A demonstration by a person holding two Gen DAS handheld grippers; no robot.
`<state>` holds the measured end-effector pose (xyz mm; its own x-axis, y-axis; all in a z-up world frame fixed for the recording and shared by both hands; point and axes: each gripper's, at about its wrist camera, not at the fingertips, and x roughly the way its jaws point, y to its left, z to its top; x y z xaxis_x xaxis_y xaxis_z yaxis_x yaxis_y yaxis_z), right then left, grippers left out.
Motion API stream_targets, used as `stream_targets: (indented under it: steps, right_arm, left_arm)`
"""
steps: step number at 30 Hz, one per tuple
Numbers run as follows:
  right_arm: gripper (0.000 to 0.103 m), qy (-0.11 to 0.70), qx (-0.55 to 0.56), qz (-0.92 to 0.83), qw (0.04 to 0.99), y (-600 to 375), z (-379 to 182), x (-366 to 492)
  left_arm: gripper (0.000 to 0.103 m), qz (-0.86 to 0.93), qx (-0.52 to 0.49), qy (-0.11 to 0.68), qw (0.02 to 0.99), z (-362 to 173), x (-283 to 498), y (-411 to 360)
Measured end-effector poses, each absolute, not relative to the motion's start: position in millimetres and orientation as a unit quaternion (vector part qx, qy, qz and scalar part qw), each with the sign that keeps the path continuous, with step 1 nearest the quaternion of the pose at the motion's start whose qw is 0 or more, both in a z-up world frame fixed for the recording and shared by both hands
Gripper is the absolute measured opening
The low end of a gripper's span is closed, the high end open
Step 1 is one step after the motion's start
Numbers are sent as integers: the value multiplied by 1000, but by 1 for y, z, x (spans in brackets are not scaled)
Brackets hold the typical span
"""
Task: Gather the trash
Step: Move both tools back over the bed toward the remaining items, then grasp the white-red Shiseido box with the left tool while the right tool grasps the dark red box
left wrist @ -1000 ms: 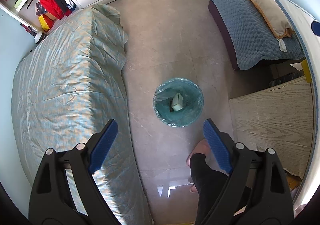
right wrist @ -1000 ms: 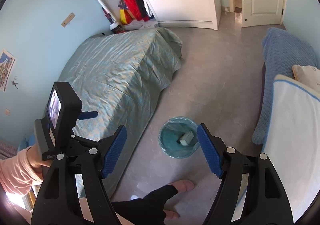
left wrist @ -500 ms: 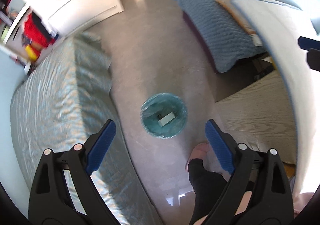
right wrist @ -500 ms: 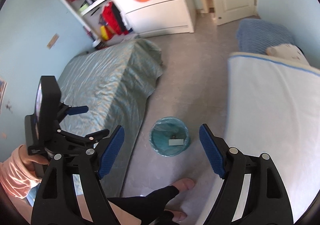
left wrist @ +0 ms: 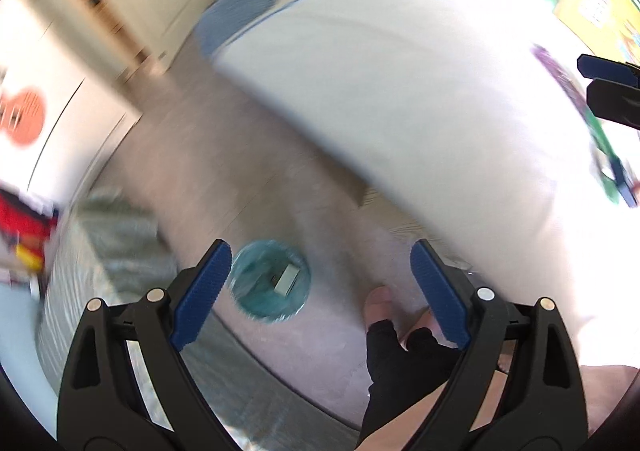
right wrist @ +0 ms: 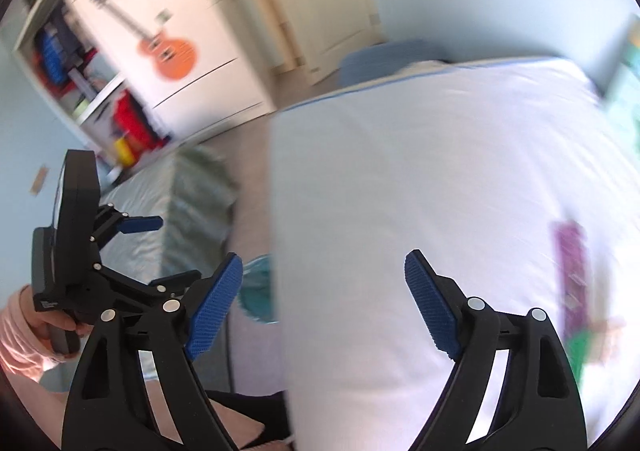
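Left gripper (left wrist: 320,287) spread wide, nothing between the jaws. Right gripper (right wrist: 324,303) jaws opening, also empty. Both views blurred.

Landmark: trash bin (left wrist: 271,279), teal liner, standing on the floor (left wrist: 224,171). In the left wrist view it sits just beyond the left gripper's left finger. One pale boxy piece of trash (left wrist: 287,278) lies inside it, so at least one item looks collected.

Just right of the bin: a person's foot (left wrist: 378,301) with a dark legging above it. Left of the bin: bed with a grey-green cover (left wrist: 116,235). Right of the bin and higher: white mattress (left wrist: 400,91), filling most of both views.

On the mattress, well away from the bin toward its far right edge: a purple wrapper-like strip (right wrist: 573,267) and something green (right wrist: 580,347) beside it; too blurred to name. Judgement: these look like remaining trash, and the right gripper faces that way.

Farthest from the bin: white wardrobe with a guitar sticker (right wrist: 168,47), door (right wrist: 320,3).

Task partly done; pickup from the mattress left.
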<state>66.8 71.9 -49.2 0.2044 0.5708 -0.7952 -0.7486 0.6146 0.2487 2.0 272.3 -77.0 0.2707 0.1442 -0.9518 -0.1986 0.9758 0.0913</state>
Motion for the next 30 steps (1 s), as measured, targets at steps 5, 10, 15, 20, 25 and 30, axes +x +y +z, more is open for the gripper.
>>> stream_targets:
  steps: [5,10,15,20,25,30]
  right_arm:
    - [83,467,-58,341,814,-15,-48,68]
    - [87,469,-35,245,848,-100,-54,62]
    - [88,486,5,161,859,-179,-65,55]
    - [88,500,31,120,857,-229,-79,47]
    - [88,507,42,109,854,-248,-89,51]
    - [87,517,53,100,848,-255,-99,61]
  left_arm:
    - [94,24,39,580,813,-70,34,202]
    - [94,-43,85,566,819,-65,61,131]
    - [95,-96,119,556,817,-63,85,71]
    - [96,-125,151,550,812,-65,112,24]
    - [96,-143,161,552,806,-71,130,0]
    - [96,-162,179,549,800,-77,152,-21]
